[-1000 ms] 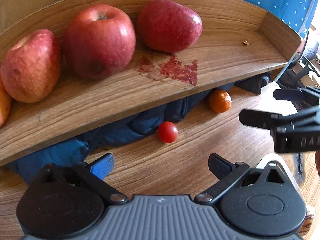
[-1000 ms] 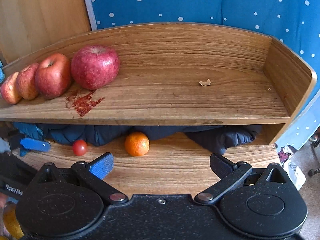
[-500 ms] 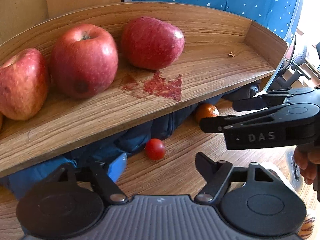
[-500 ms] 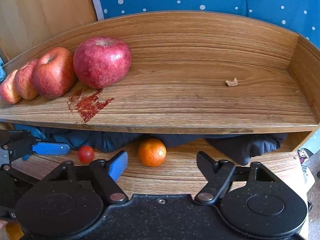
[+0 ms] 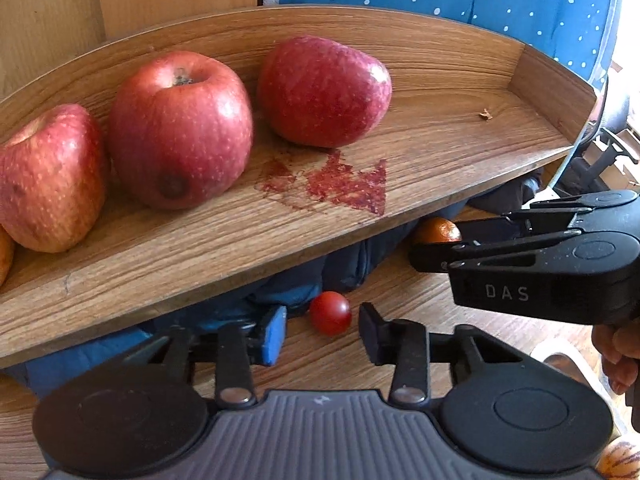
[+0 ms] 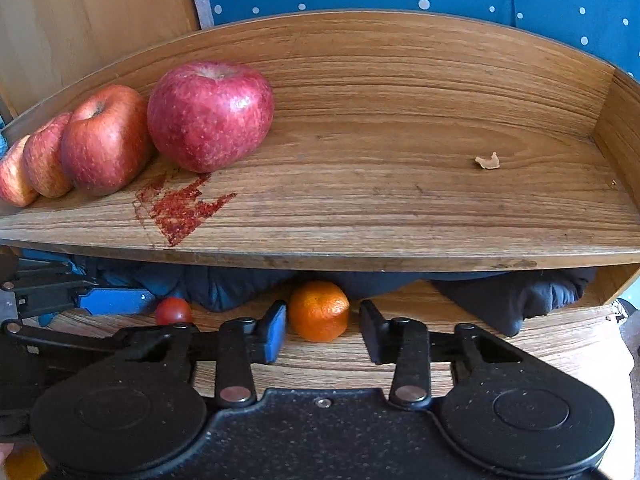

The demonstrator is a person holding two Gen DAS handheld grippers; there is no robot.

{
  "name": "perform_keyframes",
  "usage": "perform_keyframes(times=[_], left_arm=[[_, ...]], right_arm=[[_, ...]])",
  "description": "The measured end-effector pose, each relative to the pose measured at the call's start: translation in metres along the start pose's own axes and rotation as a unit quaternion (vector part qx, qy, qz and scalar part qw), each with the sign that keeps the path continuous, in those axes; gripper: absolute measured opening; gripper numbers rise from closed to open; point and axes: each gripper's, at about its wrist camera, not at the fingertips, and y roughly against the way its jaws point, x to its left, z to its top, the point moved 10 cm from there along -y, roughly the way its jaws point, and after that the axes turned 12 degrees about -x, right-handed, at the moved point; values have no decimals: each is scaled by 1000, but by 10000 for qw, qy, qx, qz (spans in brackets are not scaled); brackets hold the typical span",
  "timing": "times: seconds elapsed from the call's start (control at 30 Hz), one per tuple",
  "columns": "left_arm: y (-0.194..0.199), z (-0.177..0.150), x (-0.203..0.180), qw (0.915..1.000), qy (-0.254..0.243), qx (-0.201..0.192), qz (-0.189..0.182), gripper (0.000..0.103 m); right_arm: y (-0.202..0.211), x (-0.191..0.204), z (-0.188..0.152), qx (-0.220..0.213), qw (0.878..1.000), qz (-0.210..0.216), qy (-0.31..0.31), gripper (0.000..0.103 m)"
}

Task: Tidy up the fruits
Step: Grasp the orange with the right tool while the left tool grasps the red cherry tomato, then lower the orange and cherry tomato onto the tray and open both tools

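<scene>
Below the wooden shelf (image 6: 400, 208), the right gripper (image 6: 322, 328) stood part-open, the mandarin (image 6: 319, 310) dead ahead between its tips. The left gripper (image 5: 322, 330), likewise part-open, faced the cherry tomato (image 5: 330, 313) (both ungrasped).

Wooden shelf (image 5: 400, 160), raised, curved back wall: three red apples (image 5: 180, 128) in a row at its left, a dark red stain (image 5: 344, 184) in front of the rightmost, a small scrap (image 5: 485, 114) near the right end. Surface (image 5: 400, 292) below: cherry tomato (image 5: 330, 313) just ahead of the parted left tongs (image 5: 322, 338), between their tips; blue cloth (image 5: 288, 288) under the shelf. Right tongs (image 5: 436, 248), entering from the right, parted, with an orange (image 5: 434, 231) at their tips; contact cannot be told.
</scene>
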Motion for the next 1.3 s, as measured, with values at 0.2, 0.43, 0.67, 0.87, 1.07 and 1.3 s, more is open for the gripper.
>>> perform_keyframes(times=[0.2,0.43,0.67,0.87,1.07,1.3], left_arm=[[1,-1,0,10000,37,41,28,35],[4,-2,-5,9999,111,42,7,35],[-8,5,-9,9999,77,4,78,27],[-2,1,-5,9999,105,36,68,23],[20,-5,-5,9998,150,-15,119,23],[61,-9,-4,9988,349,-199,262,23]], right_arm=[[6,5,-5,-43,10000,-27,-16,35],[14,5,-6,-61,9999,-47,-90,35],[25,3,-14,-72,9998,-85,-156,35],[34,6,-19,-66,9997,-94,-199,35],[56,15,-21,-122,9998,-4,-173,35],[93,27,-34,-185,9993,326,22,35]])
